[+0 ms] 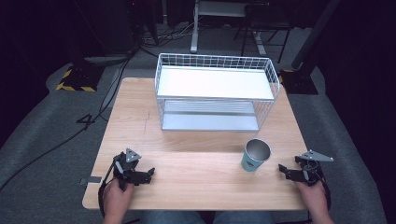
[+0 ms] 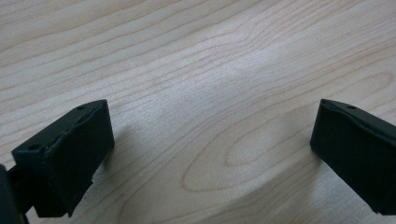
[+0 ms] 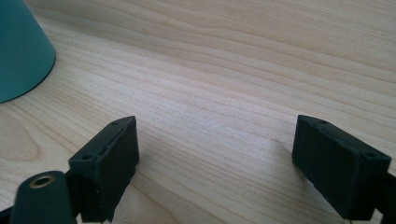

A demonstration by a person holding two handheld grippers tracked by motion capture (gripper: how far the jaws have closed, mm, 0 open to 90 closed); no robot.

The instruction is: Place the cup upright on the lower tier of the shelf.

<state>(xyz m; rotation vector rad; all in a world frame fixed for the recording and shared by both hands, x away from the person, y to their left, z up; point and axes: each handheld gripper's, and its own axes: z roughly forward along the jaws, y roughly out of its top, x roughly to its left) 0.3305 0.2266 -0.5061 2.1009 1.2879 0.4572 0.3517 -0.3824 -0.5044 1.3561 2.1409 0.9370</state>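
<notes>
From the high view, a teal cup [image 1: 256, 155] with a metal inside stands upright, mouth up, on the wooden surface [image 1: 196, 140], right of centre and in front of a white wire rack [image 1: 215, 91] with two shelves. The right gripper [image 1: 286, 171] rests low on the surface just beside the cup, to its right and slightly nearer the person, jaws spread and aimed leftward toward it; the right hand [image 1: 314, 196] holds it from behind. The left gripper [image 1: 148, 174] lies well apart from the cup across the near edge, jaws spread, aimed right, so the right hand is judged the nearer one for any reach. In the left gripper view, the jaws stand wide over bare wood grain. In the right gripper view, the jaws are spread with nothing between, and the cup's wall rises at the upper left, outside the gap.
</notes>
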